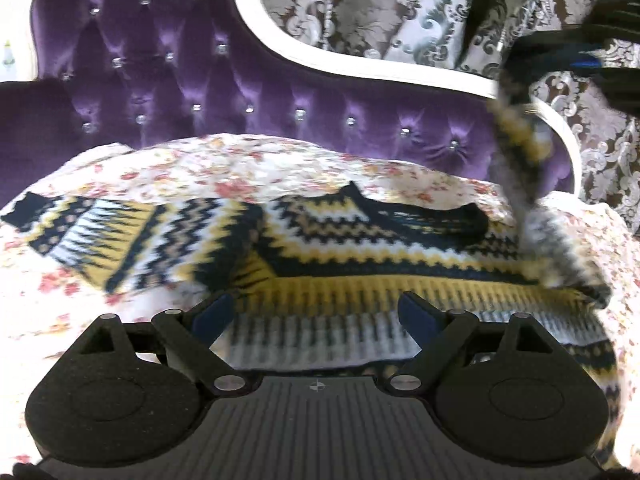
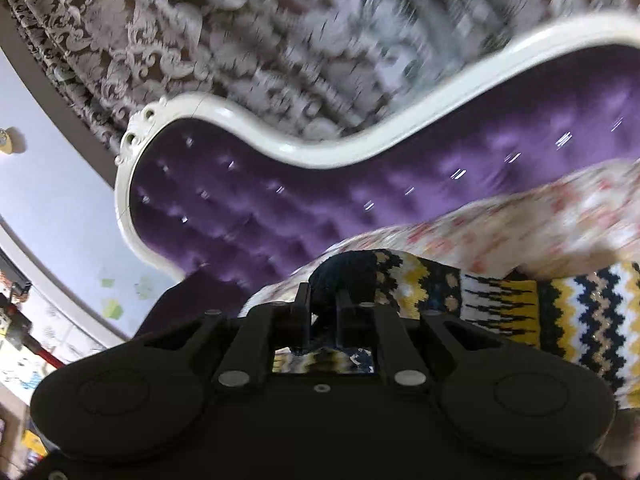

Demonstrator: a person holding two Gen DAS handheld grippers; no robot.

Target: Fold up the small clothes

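A knitted sweater (image 1: 360,240) with yellow, navy and white zigzags lies flat on a floral sheet (image 1: 240,164). Its left sleeve (image 1: 100,232) is spread out to the side. My left gripper (image 1: 314,314) hovers open over the sweater's lower body, and its blue pads (image 1: 212,316) touch nothing. At the right edge the other sleeve (image 1: 520,148) rises, blurred, to my right gripper (image 1: 528,60). In the right wrist view that gripper (image 2: 324,300) is shut on the sleeve's navy cuff (image 2: 344,276), and the patterned sleeve (image 2: 500,304) trails off to the right.
The sheet covers the seat of a purple tufted sofa (image 1: 180,80) with a curved white frame (image 1: 360,60). A grey damask curtain (image 1: 380,0) hangs behind it. Beyond the sofa's end are a pale wall (image 2: 48,184) and clutter at the lower left.
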